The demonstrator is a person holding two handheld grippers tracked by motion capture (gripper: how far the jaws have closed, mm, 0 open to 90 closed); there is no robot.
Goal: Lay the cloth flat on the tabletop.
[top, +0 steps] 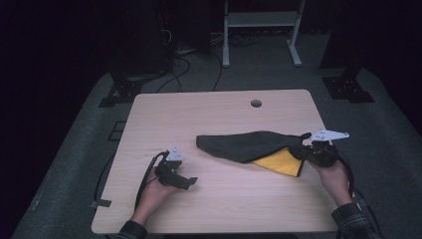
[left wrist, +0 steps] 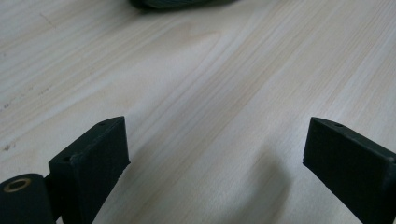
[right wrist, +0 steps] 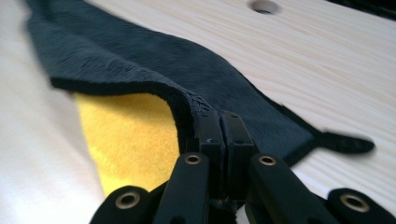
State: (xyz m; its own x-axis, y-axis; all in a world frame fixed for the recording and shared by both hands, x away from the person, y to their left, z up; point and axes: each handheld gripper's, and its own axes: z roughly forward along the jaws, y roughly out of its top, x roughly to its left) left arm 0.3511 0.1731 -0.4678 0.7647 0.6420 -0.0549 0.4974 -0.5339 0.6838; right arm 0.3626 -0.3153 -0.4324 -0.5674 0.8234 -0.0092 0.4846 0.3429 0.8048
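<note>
A dark grey cloth (top: 244, 145) lies on the wooden table (top: 219, 112), and its yellow underside (top: 282, 162) shows at the lifted right corner. My right gripper (top: 303, 150) is shut on that corner's black hem (right wrist: 187, 105), holding it a little above the tabletop. In the right gripper view the dark cloth (right wrist: 140, 56) stretches away from the closed jaws, with the yellow underside (right wrist: 130, 135) to their left. My left gripper (top: 190, 181) rests low over bare wood at the front left, open, with nothing between its fingers (left wrist: 100, 161). The cloth's edge (left wrist: 177, 3) lies well ahead of it.
A round cable hole (top: 256, 103) sits near the table's far edge. Dark floor with cables and stand feet (top: 348, 89) surrounds the table. A white frame (top: 261, 30) stands behind it. Bare wood lies between the left gripper and the cloth.
</note>
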